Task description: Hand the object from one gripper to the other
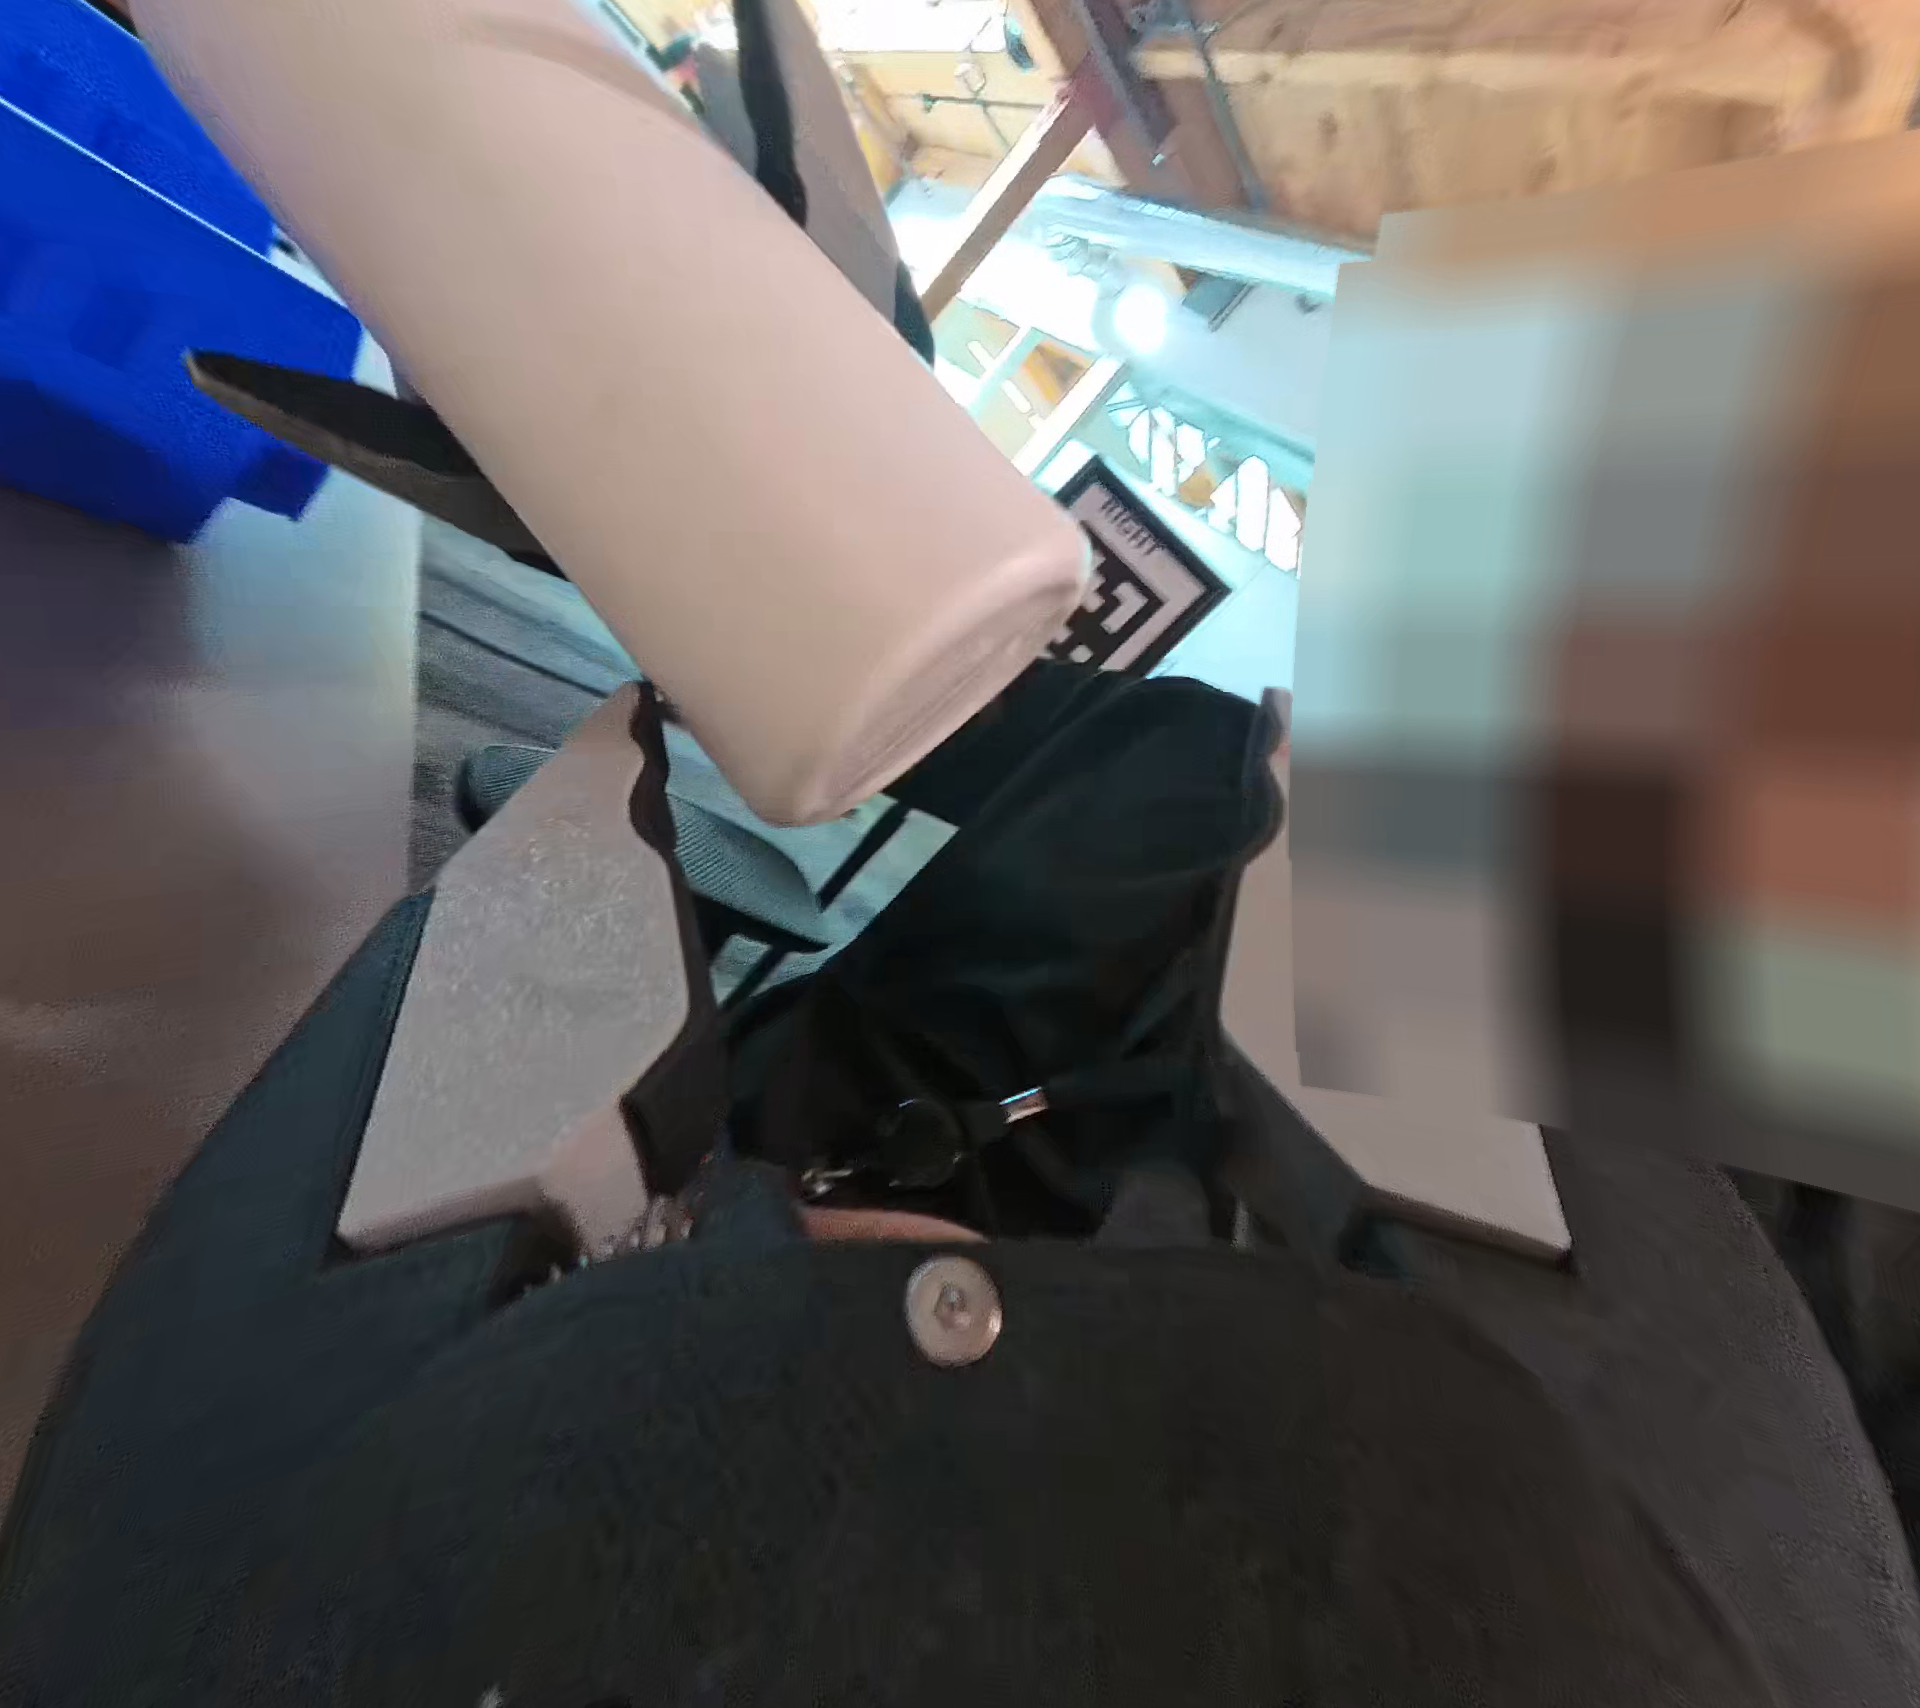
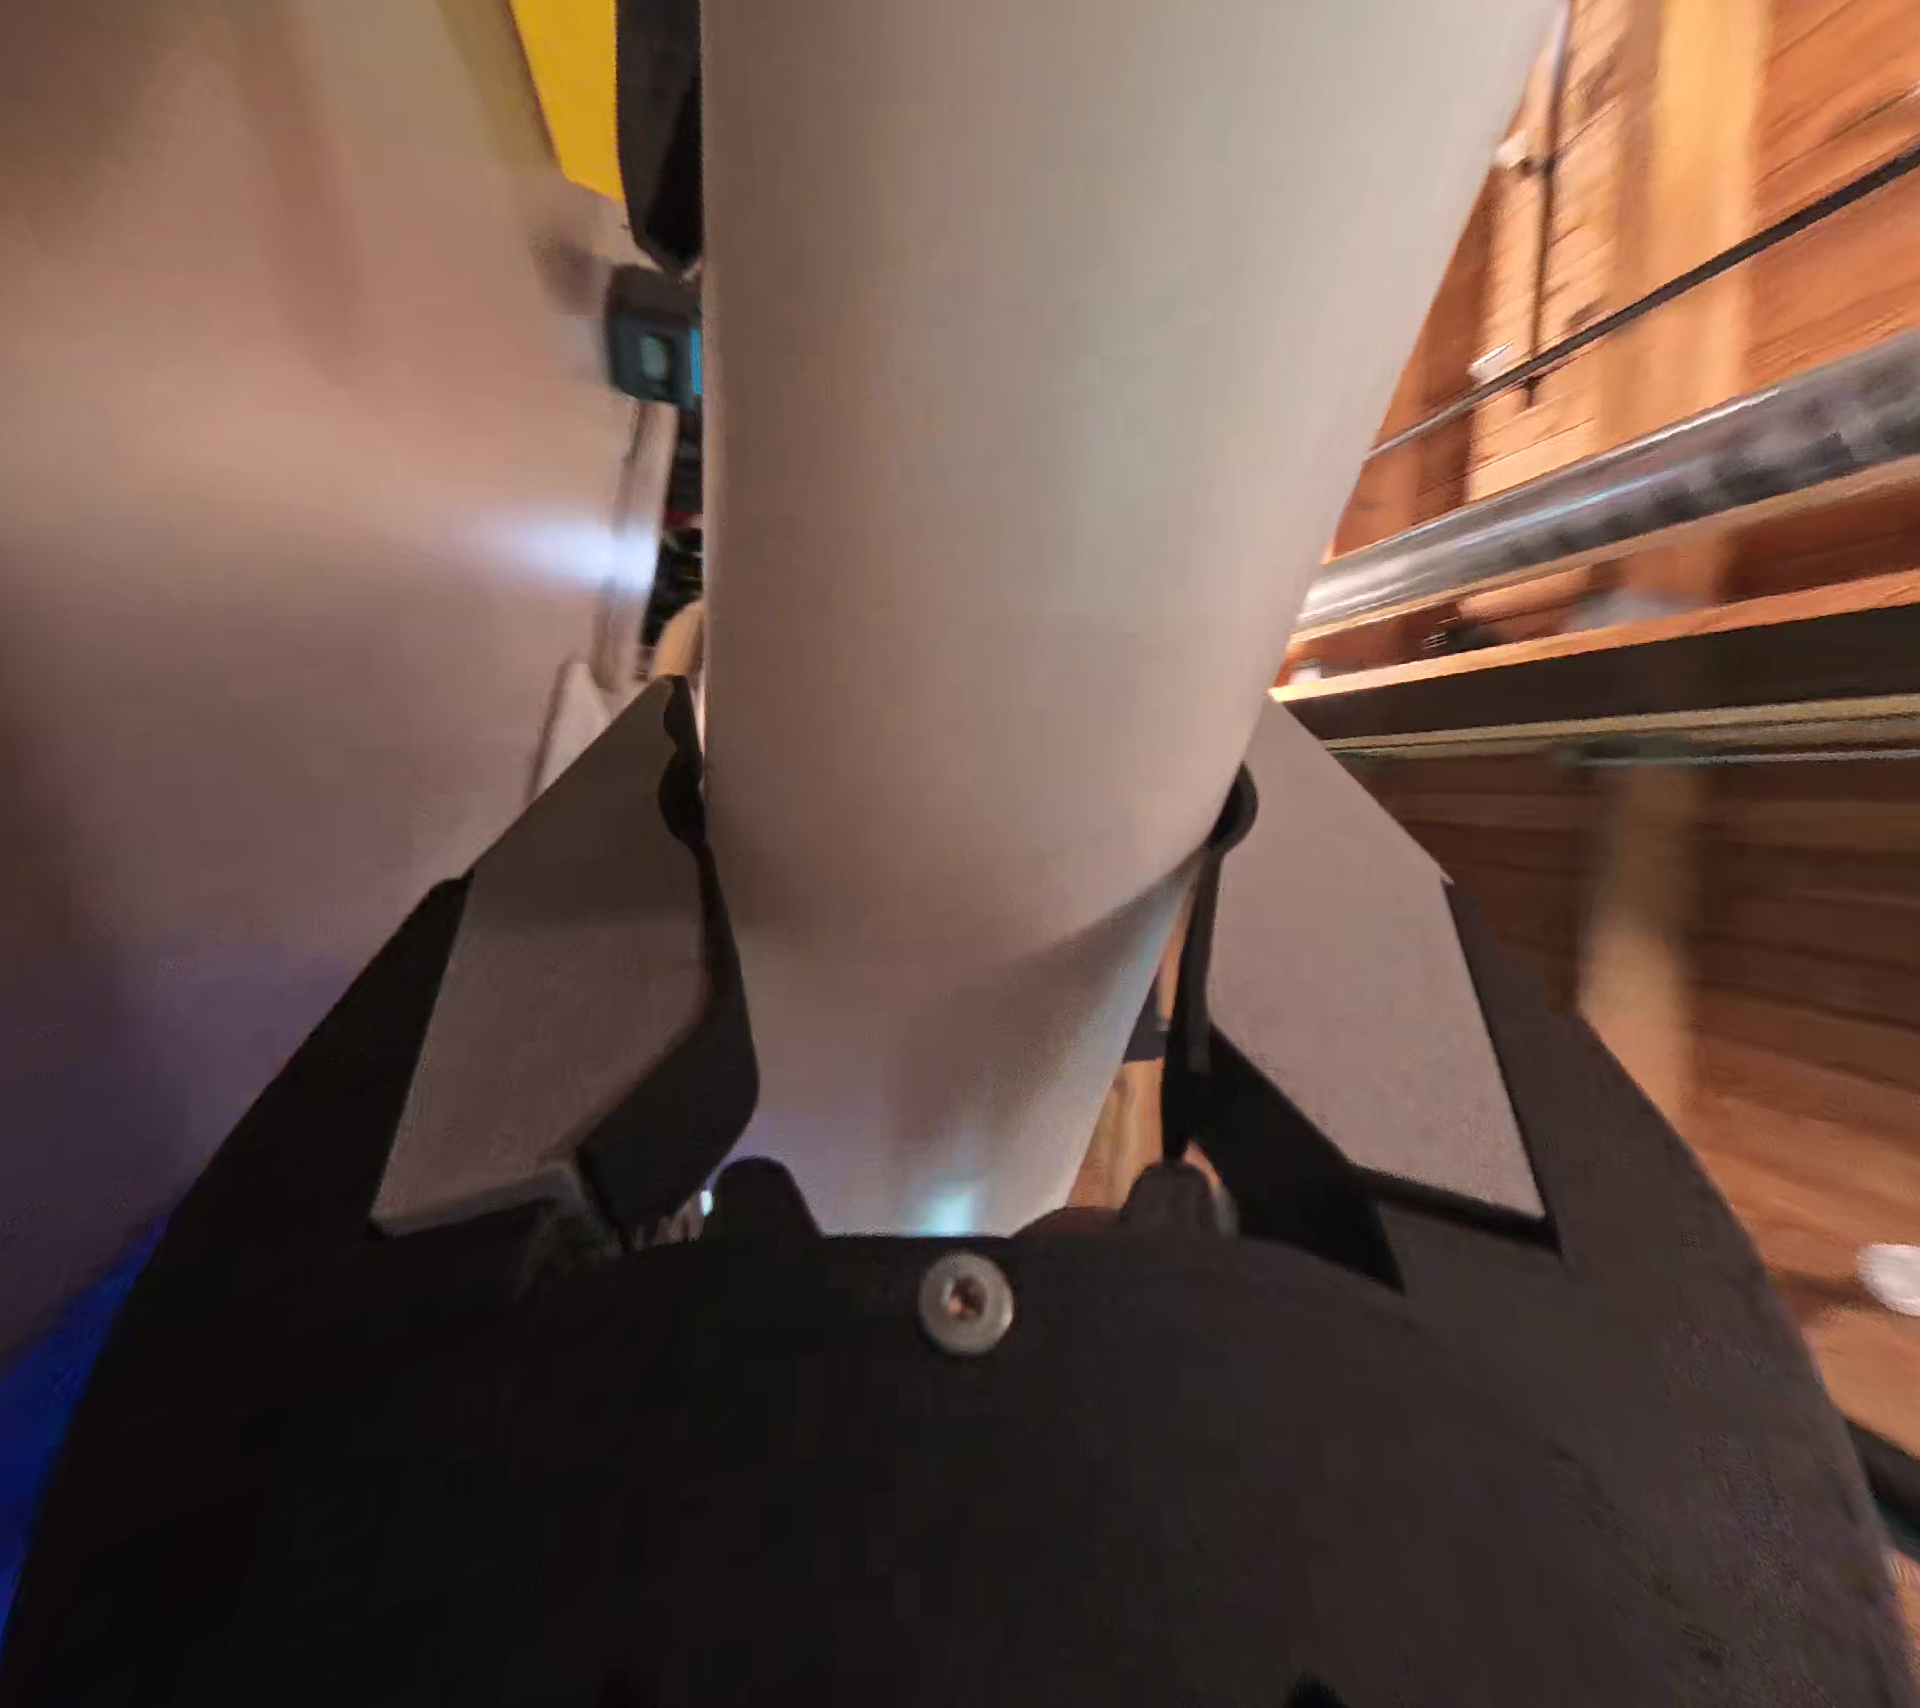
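In the left wrist view, the pale pink bottle (image 1: 582,328) is up in the air, slanting from the top left down to the middle; the right claw (image 1: 468,141) is clamped on it, with one black finger on each side of its middle part; the flat end of the bottle points back at the body of that claw, where a square black and white tag (image 1: 1143,609) shows; the left claw (image 1: 951,702) is wide apart and has nothing in it; the flat end of the bottle is near its tips, but I think it is not touching them, and I cannot tell how far off it is; a blue bin (image 1: 125,308) sits behind on the left; in the right wrist view, the bottle fills the middle and runs up and away from the camera; the fingers (image 2: 582,910) press on both sides of it near its flat end, so the grip looks tight; wooden boards (image 2: 1714,152) are on the right and the picture is blurry; I think the hand-over has only just begun, for one claw holds and the other waits; next, the left claw should go around a bare part of the bottle, away from the black fingers, and close on it; only then should the right claw let go, or the bottle may fall.
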